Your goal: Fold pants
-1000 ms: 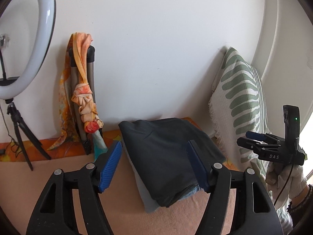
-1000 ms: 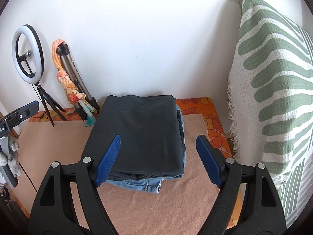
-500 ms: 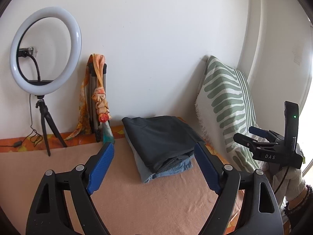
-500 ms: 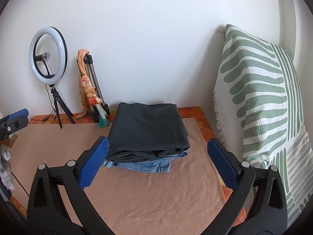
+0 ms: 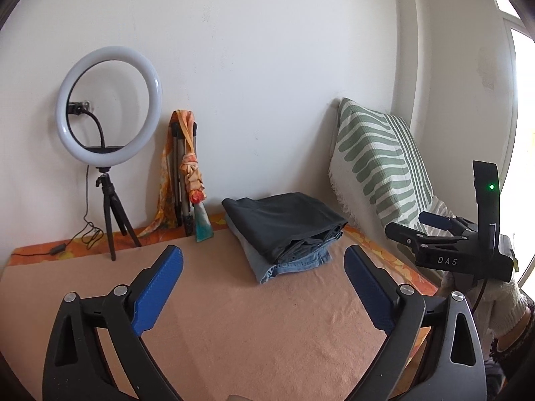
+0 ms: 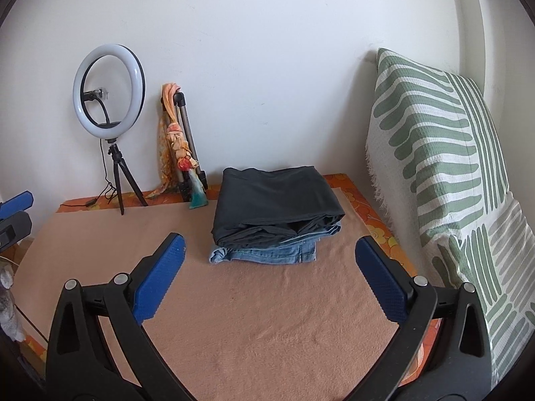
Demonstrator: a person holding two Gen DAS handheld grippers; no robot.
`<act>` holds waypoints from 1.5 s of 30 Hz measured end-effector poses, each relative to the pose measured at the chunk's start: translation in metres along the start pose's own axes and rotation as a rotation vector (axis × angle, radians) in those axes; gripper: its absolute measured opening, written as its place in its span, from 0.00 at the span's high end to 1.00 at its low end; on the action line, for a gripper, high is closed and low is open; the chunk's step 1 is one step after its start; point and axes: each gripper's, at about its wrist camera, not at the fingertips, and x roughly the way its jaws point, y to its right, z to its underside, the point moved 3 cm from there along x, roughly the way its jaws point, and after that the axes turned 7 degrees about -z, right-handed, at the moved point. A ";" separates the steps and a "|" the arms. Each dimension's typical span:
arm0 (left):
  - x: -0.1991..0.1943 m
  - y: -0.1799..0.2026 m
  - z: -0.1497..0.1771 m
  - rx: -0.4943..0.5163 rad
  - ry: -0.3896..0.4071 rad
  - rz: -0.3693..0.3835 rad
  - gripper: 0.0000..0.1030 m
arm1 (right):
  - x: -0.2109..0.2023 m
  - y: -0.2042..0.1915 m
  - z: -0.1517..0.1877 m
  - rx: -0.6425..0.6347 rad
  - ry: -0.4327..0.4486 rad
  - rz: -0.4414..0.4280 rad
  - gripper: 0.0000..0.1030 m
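Folded dark grey pants (image 5: 284,222) lie on top of folded blue jeans (image 5: 294,262), stacked at the back right of the tan blanket (image 5: 234,317). The stack shows in the right wrist view too, dark pants (image 6: 274,200) over jeans (image 6: 267,254). My left gripper (image 5: 264,289) is open and empty, well short of the stack. My right gripper (image 6: 271,279) is open and empty, also short of the stack. The right gripper also shows at the right edge of the left wrist view (image 5: 444,244).
A ring light on a tripod (image 5: 108,123) and a folded tripod wrapped in an orange scarf (image 5: 187,173) stand against the back wall. A green-striped white cushion (image 6: 444,173) leans at the right. An orange patterned cover (image 6: 371,214) edges the blanket.
Both grippers have pulled back and away from the stack of pants, which now looks smaller and farther off. Both stay open.
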 end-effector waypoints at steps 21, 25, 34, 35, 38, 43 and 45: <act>0.016 0.000 0.056 0.049 -0.074 -0.060 0.01 | 0.012 -0.016 0.042 0.022 -0.014 0.039 0.00; 0.023 -0.002 0.062 0.039 -0.108 -0.084 0.01 | 0.011 -0.017 0.043 0.014 0.000 0.050 0.00; 0.019 -0.004 0.062 0.053 -0.101 -0.105 0.01 | 0.011 -0.013 0.042 0.026 0.013 0.062 0.00; 0.019 -0.004 0.062 0.052 -0.101 -0.105 0.01 | 0.011 -0.014 0.042 0.024 0.014 0.063 0.00; 0.020 -0.005 0.062 0.052 -0.106 -0.105 0.01 | 0.012 -0.015 0.042 0.016 0.013 0.066 0.00; 0.021 -0.005 0.064 0.057 -0.116 -0.102 0.01 | 0.011 -0.015 0.043 0.019 0.013 0.067 0.00; 0.021 -0.005 0.064 0.062 -0.118 -0.104 0.01 | 0.012 -0.015 0.043 0.022 0.011 0.065 0.00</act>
